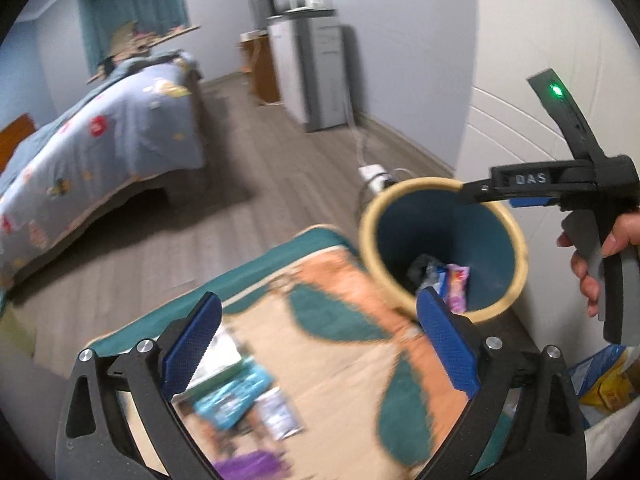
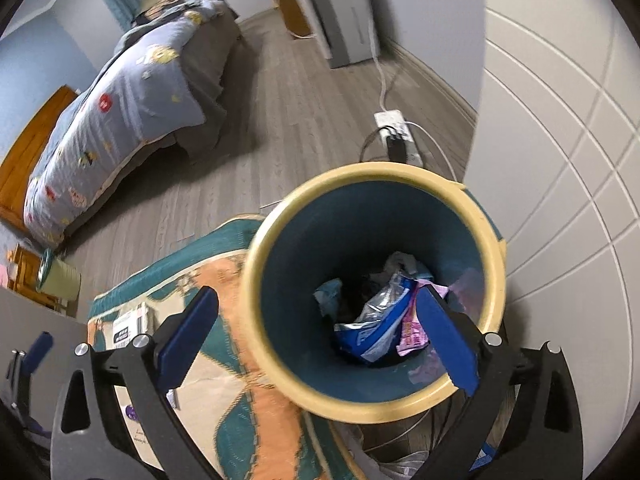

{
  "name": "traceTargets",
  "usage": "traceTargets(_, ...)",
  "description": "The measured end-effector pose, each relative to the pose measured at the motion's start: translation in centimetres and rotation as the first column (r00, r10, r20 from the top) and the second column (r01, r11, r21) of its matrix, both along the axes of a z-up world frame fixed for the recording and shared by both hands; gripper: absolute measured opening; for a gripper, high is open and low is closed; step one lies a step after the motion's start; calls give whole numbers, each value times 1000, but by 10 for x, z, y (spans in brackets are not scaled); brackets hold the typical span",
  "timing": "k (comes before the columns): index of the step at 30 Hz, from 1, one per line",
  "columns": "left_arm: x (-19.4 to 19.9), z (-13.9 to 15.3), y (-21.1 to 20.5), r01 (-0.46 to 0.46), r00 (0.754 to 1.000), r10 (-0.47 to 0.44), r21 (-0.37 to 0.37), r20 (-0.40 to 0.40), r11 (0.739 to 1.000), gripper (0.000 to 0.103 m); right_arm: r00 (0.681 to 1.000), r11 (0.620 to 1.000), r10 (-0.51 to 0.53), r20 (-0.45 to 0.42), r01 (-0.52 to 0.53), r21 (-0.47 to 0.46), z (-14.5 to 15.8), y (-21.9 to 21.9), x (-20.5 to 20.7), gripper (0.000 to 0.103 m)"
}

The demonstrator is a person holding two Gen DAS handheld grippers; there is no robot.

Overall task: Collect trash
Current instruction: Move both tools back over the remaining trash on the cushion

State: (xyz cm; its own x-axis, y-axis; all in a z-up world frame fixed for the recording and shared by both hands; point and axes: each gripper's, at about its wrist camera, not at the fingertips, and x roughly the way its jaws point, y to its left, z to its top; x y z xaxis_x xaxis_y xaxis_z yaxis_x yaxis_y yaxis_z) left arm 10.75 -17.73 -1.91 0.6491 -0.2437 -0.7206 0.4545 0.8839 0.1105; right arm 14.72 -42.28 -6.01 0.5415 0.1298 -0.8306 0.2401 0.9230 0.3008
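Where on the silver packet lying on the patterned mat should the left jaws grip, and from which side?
Grip the silver packet across a free edge, coming from above: it lies flat on the mat, between the open left gripper fingers. Blur hides finer detail.

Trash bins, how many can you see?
1. The blue trash bin with a yellow rim stands beside the patterned mat, near the white wall panel. It already holds wrappers. Another could be out of view.
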Motion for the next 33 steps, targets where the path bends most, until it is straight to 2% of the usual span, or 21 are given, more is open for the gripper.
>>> traceTargets(5, -15, 22, 54, -101, 995, 101, 9, 10, 995, 97, 997, 997, 70, 24, -69, -38, 18, 35, -1, 97)
traceTargets(8, -34, 32, 93, -165, 985, 165, -2, 41, 986, 98, 993, 992, 115, 38, -113, -63, 25, 58, -2, 97)
traceTargets(11, -47, 26, 123, -218, 975, 218, -26, 43, 976, 98, 984, 980, 175, 25, -171, -98, 25, 82, -2, 97)
traceTargets(14, -44, 10, 151, -281, 959, 280, -24, -32, 959, 98, 973, 962, 229, 12, -225, -154, 22, 107, -5, 97)
traceTargets(18, -40, 3, 178, -337, 941, 335, -37, -49, 941, 98, 960, 945, 278, -18, -277, -171, 14, 136, -6, 97)
traceTargets(22, -42, -1, 195, -359, 932, 355, -59, -75, 931, 98, 954, 946, 293, -59, -298, -128, 2, 163, -10, 97)
traceTargets(25, -43, -2, 201, -353, 935, 349, -56, -66, 934, 98, 941, 935, 327, -88, -336, -117, -8, 189, -13, 97)
traceTargets(30, -41, -9, 202, -330, 942, 330, 11, -54, 944, 98, 898, 886, 421, -128, -437, -154, -24, 226, -18, 97)
traceTargets(33, -42, -8, 209, -327, 944, 327, 9, -41, 945, 98, 857, 837, 496, -141, -515, -186, -32, 252, -20, 97)
